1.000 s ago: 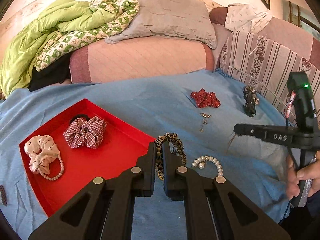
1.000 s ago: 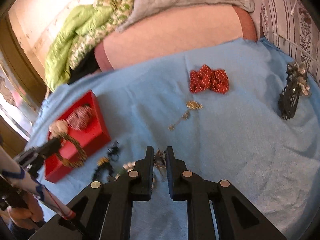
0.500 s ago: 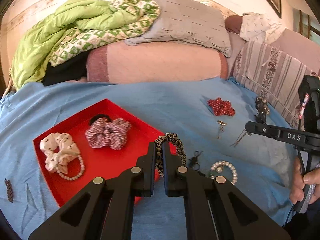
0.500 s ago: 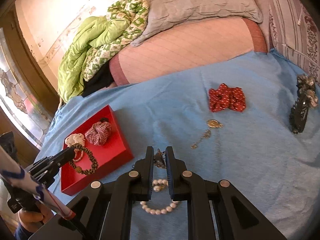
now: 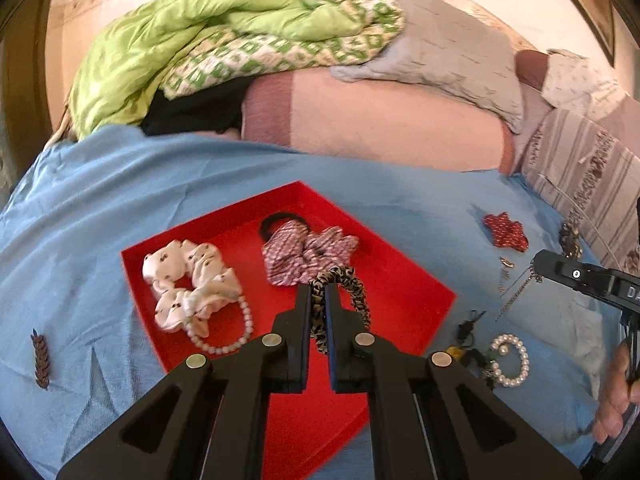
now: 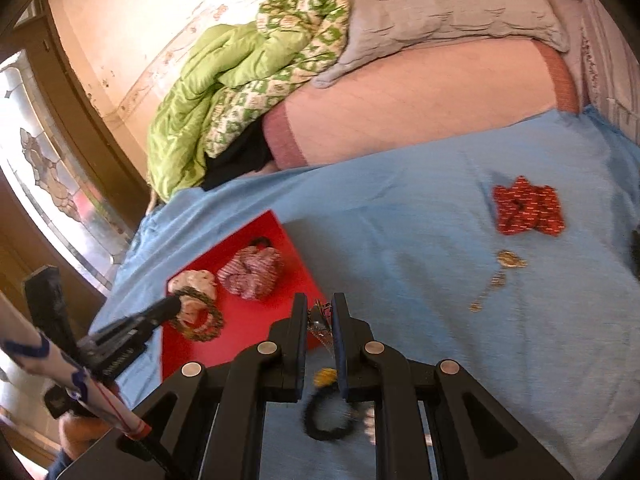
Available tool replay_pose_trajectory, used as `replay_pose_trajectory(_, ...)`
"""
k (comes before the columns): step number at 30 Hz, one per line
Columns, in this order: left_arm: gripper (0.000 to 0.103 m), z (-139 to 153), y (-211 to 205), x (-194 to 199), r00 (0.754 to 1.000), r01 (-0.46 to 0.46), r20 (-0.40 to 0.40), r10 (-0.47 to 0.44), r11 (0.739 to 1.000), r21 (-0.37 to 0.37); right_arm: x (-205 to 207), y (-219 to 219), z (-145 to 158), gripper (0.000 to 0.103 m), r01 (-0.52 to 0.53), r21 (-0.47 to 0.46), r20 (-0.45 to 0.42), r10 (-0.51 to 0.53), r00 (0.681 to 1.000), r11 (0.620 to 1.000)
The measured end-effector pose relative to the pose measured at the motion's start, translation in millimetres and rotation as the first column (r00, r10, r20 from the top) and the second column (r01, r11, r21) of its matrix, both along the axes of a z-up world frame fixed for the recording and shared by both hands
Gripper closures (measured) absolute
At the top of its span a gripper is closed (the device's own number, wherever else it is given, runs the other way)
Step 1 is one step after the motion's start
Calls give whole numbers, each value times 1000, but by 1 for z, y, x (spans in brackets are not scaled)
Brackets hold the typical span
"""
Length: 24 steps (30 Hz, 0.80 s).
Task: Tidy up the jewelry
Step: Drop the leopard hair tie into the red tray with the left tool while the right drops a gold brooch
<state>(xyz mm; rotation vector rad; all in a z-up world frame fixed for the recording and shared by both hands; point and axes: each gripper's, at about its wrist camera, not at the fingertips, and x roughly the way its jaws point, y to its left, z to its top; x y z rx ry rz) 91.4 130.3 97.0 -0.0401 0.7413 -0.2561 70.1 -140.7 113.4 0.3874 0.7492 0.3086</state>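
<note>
My left gripper (image 5: 318,294) is shut on a leopard-print hair tie (image 5: 352,288) and holds it over the red tray (image 5: 416,296). The tray holds a white scrunchie (image 5: 188,284), a pearl bracelet (image 5: 224,344) and a plaid scrunchie (image 5: 304,252). My right gripper (image 6: 320,312) is shut on a thin silver chain (image 6: 318,322) above the blue sheet, just right of the tray (image 6: 248,328). In the right wrist view the left gripper (image 6: 168,307) hangs the hair tie (image 6: 200,320) over the tray.
On the blue sheet (image 5: 100,216) lie a pearl bracelet (image 5: 510,360), a red scrunchie (image 5: 505,232), a gold pendant chain (image 6: 500,276), dark small pieces (image 5: 468,328) and a brown clip (image 5: 41,356). A black hair tie (image 6: 326,416) lies under the right gripper. Pillows and quilts line the back.
My left gripper carried the leopard hair tie left, from beside the tray to over its middle. My right gripper lifted the silver chain and moved left toward the tray.
</note>
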Motion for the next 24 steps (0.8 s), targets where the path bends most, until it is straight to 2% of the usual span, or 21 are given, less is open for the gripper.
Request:
replay_pose_trajectory(4, 97, -8, 9, 10, 999, -37, -31, 37, 999, -3, 12, 24, 1, 90, -31, 25, -5, 31, 1000, 999)
replay_pose_trajectory(12, 97, -17, 17, 23, 996, -68, -65, 67, 997, -21, 43, 73, -12, 90, -88, 9, -42, 88, 995, 996)
replay_pose_trajectory(18, 97, -23, 16, 32, 993, -81, -87, 80, 997, -14, 72, 87, -34, 90, -106, 28, -91, 108, 990, 994)
replay_pose_trajectory(24, 97, -32, 11, 39, 990, -82, -112, 82, 997, 2, 81, 94, -50, 90, -126, 36, -118, 130, 984, 991)
